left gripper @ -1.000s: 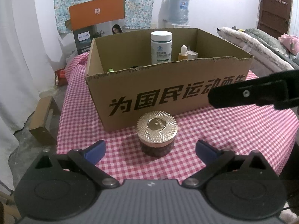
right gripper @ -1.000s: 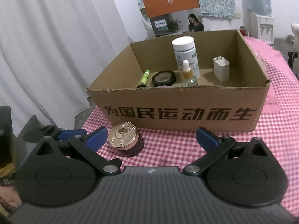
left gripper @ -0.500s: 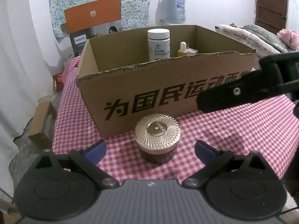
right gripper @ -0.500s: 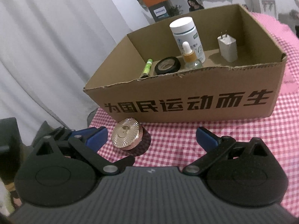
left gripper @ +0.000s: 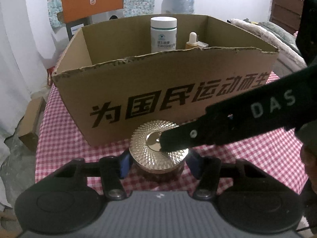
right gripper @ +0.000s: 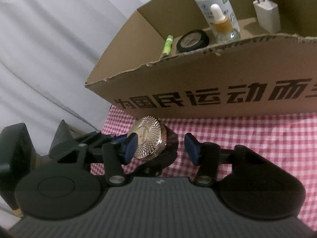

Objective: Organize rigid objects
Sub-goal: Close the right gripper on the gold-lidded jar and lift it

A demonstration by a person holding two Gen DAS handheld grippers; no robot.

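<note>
Gripping: left gripper (left gripper: 157, 163) has its blue pads on both sides of the jar (left gripper: 158, 150), narrowed to jar width, pads touching or nearly touching its dark body.
Jar: gold ribbed lid, dark body, standing on the checked tablecloth (left gripper: 257, 158) just in front of the cardboard box (left gripper: 158, 91), near the box's left front corner.
Right gripper (right gripper: 161, 146): partly open, holds nothing. Left pad overlaps the jar lid edge in its own view; right pad is apart from the jar, over the cloth.
Right finger, seen from left wrist: black finger (left gripper: 227, 127) reaches in from the right and its tip lies over the lid centre; contact cannot be confirmed.
Left wrist only: box front wall blocks the box floor; only the white bottle (left gripper: 163, 34) and dropper bottle (left gripper: 192, 41) tops show.
Right wrist only: looks down into the box, showing a tape roll (right gripper: 192, 40), green tube (right gripper: 167, 45), white charger (right gripper: 266, 17), plus both bottles against the box's back wall.
</note>
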